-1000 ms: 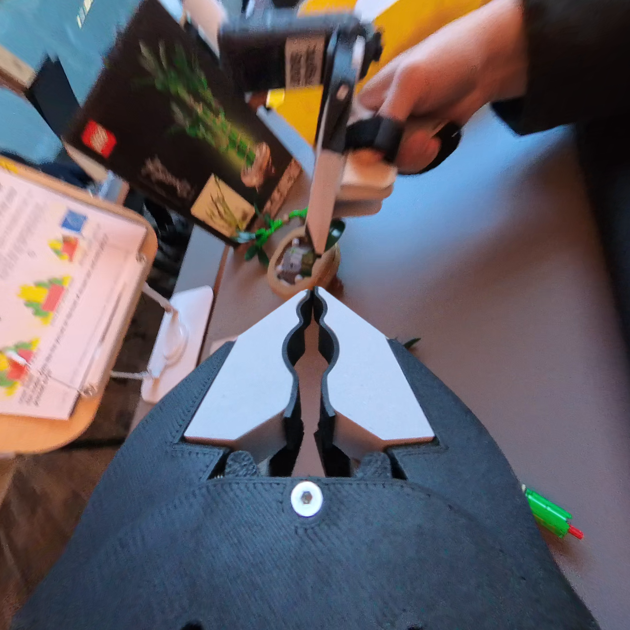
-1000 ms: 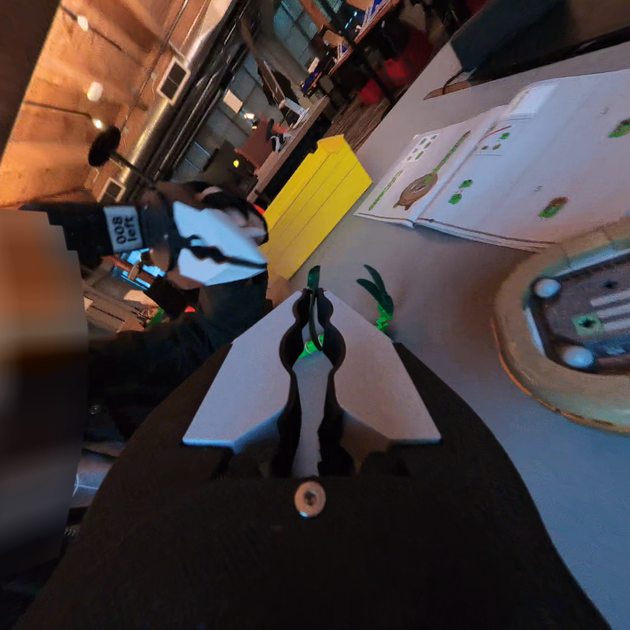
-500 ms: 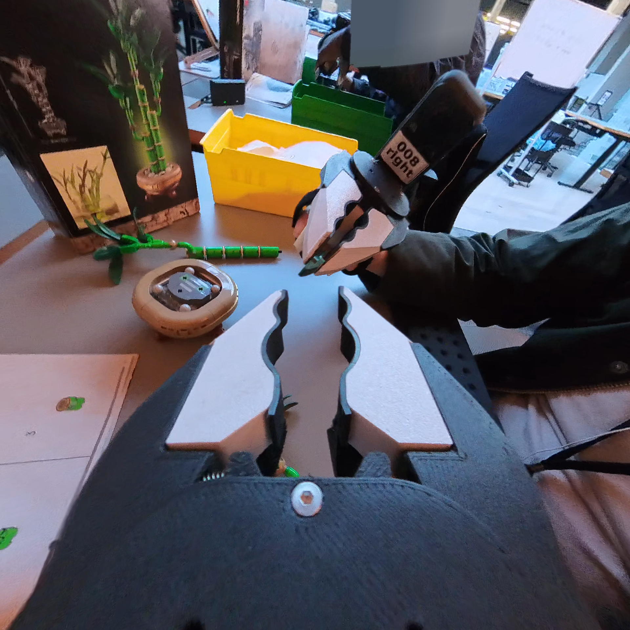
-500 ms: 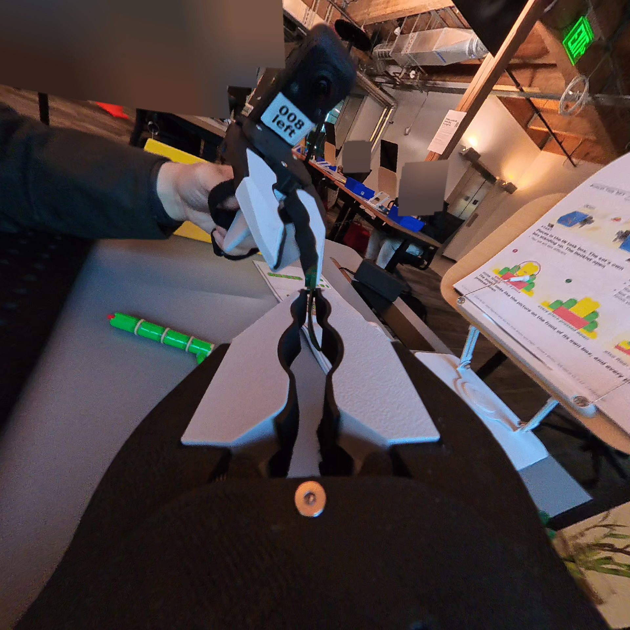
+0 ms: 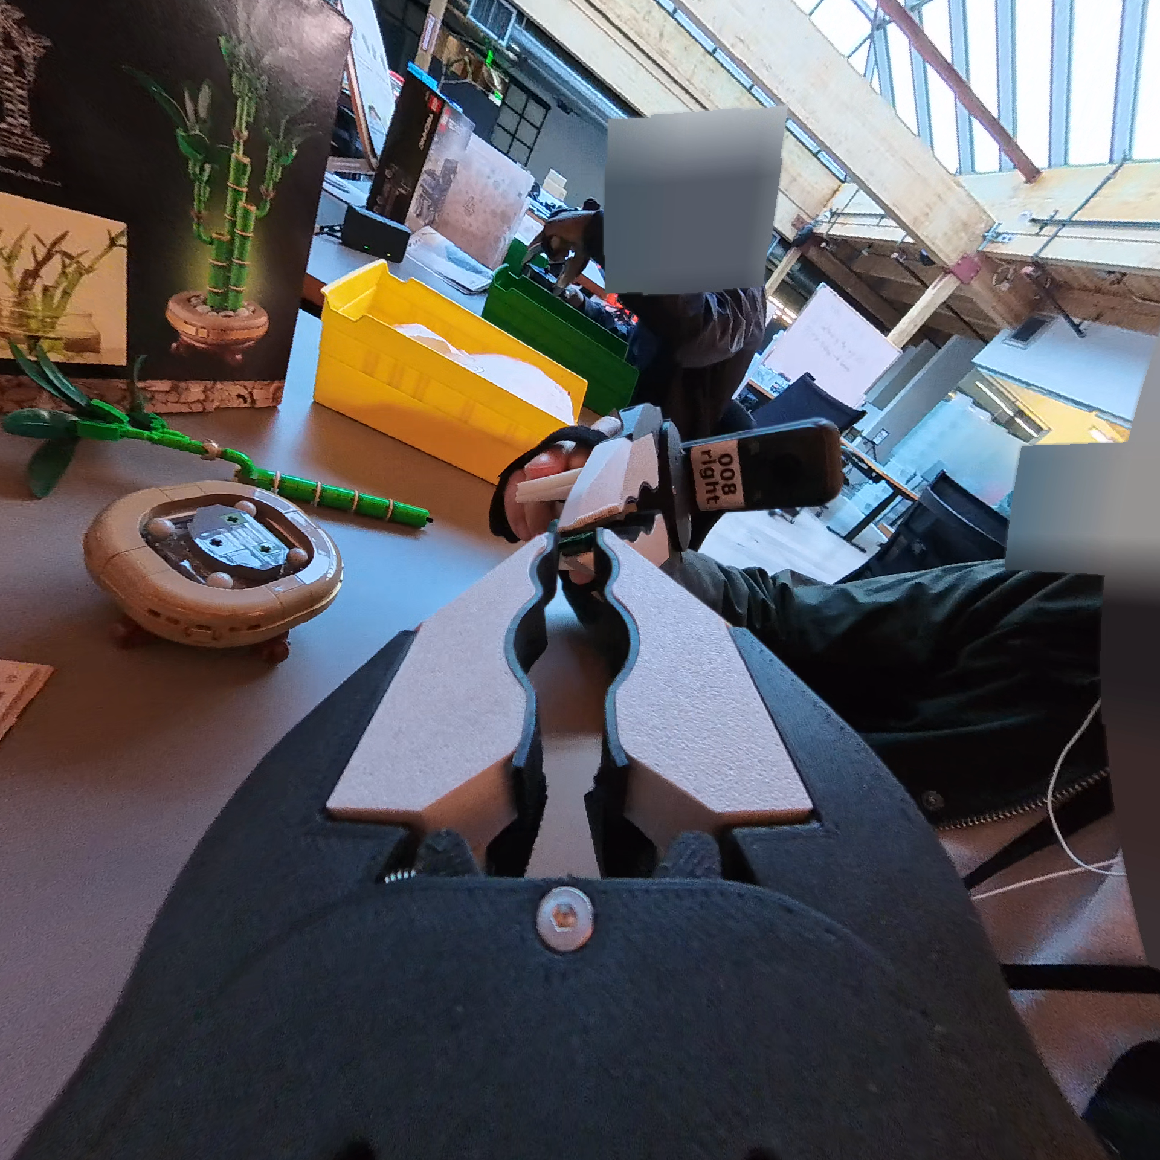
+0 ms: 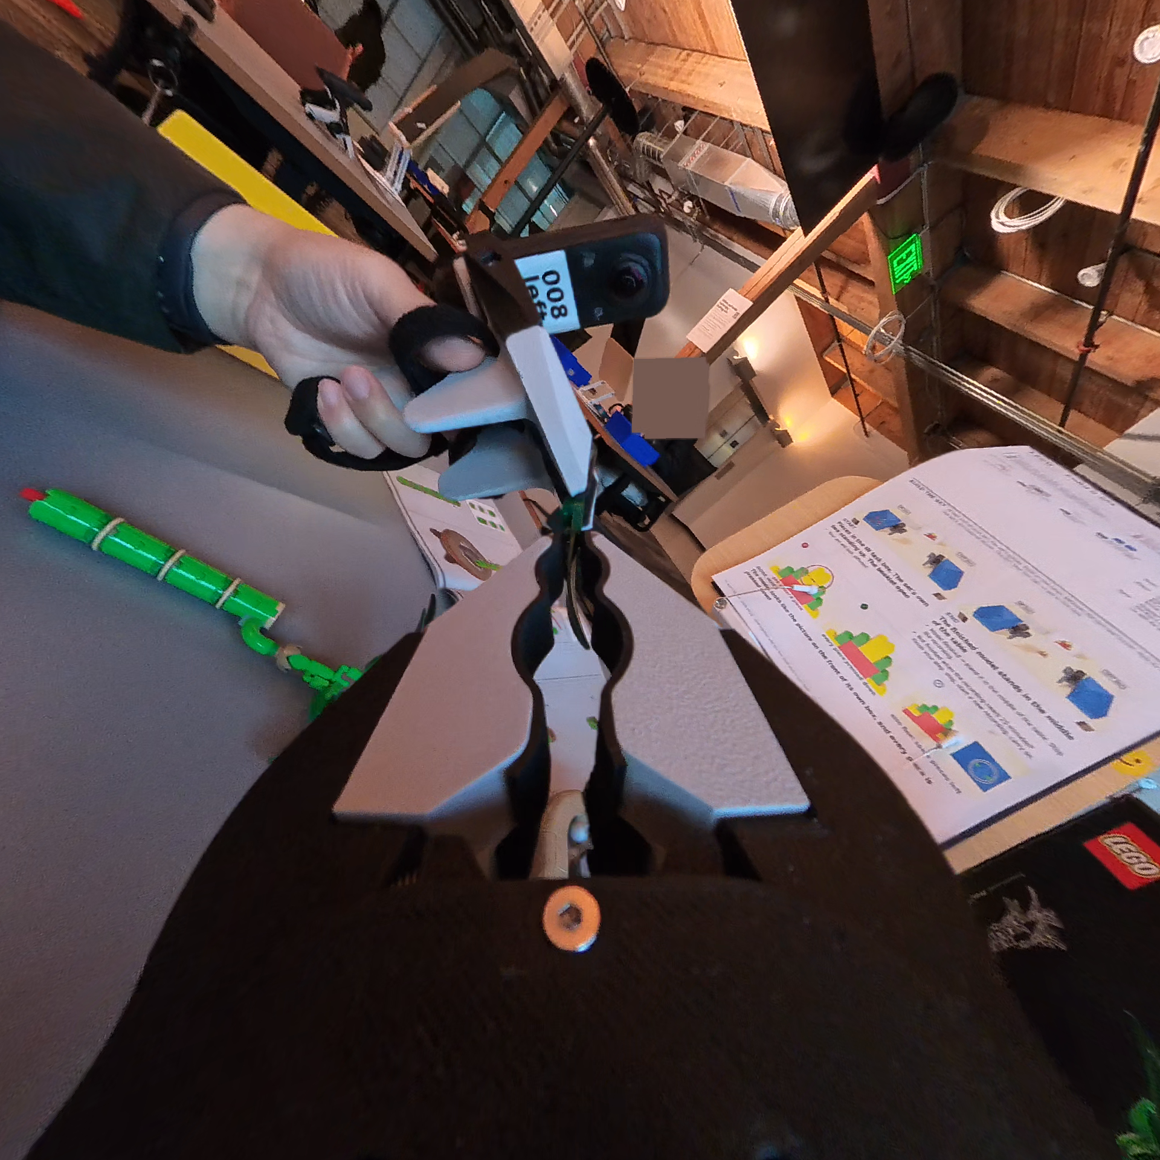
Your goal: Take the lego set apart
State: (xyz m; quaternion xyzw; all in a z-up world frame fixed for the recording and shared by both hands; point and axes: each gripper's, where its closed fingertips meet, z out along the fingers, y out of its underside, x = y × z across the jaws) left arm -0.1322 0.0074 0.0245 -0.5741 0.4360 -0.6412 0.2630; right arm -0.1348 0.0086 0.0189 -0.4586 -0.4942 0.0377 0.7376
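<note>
Beneath timber beams (image 5: 835, 94), grey table (image 5: 157, 741) (matte).

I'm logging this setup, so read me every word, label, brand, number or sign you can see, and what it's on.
I can't quote writing; these things bear it:
White sticker on the right gripper: printed characters.
Second white sticker on the left gripper: likewise.
Black box: red logo.
Green sign on the wooden wall: lit.
Instruction sheet: small print.
Whiteboard: too blurred.
</note>
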